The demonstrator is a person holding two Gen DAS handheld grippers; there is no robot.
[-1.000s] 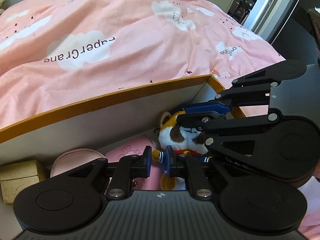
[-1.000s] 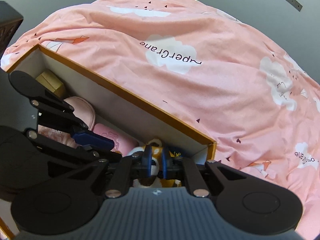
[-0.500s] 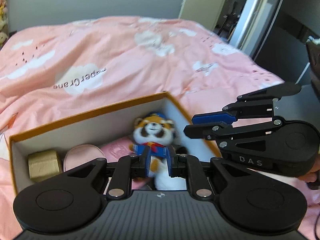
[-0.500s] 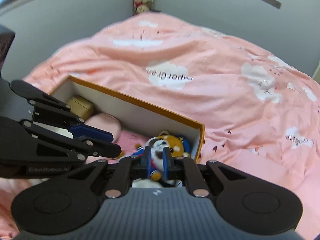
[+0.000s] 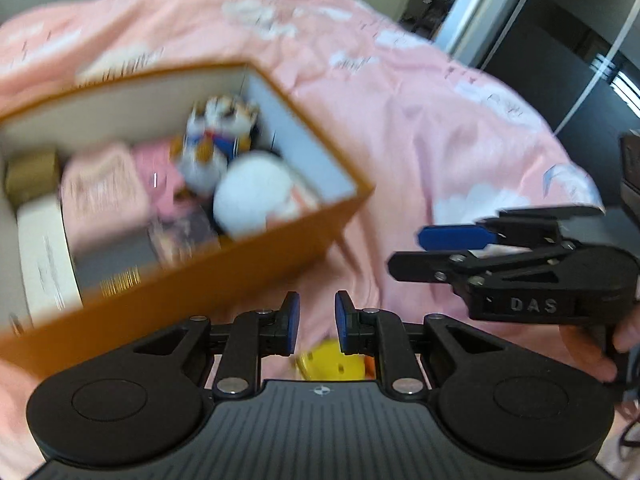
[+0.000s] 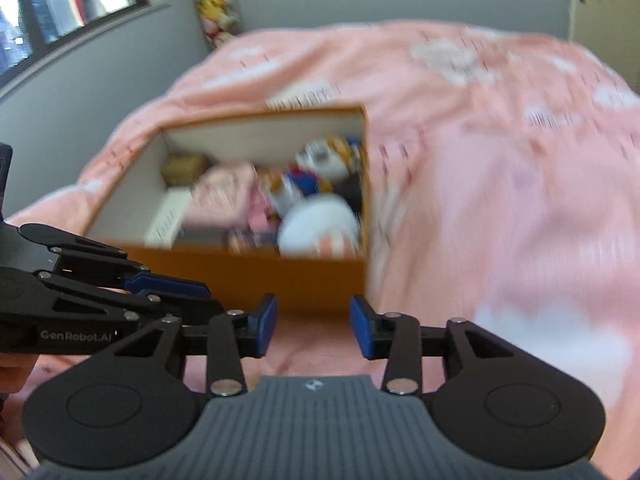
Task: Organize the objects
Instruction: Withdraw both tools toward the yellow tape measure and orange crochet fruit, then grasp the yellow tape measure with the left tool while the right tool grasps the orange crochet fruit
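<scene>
Looking along the left claw (image 5: 313,322), the left wrist view shows its blue pads drawn in close with only a narrow gap and nothing clamped between them. The orange box (image 5: 208,284) sits on the pink bed cover (image 5: 440,128), up and to the left of the claw. Inside the box lie a plush fox (image 5: 218,128) against the far wall, a white round toy (image 5: 252,196) in front of it, pink soft things (image 5: 108,184) to its left and a small tan block (image 5: 32,170) in the far left corner. A yellow toy (image 5: 332,364) lies on the cover outside the box, just below the pads. The right claw (image 5: 452,246) hangs to the right of the box, a hand (image 5: 600,344) gripping its handle.

In the right wrist view, the right claw (image 6: 314,326) is opening, its pads well apart with nothing between them, only bed cover and the near wall of the box (image 6: 248,272) beyond. The left claw (image 6: 176,292) reaches in from the left of the box.

Judging by this, most things are already packed; the yellow toy looks like the piece left to collect.
</scene>
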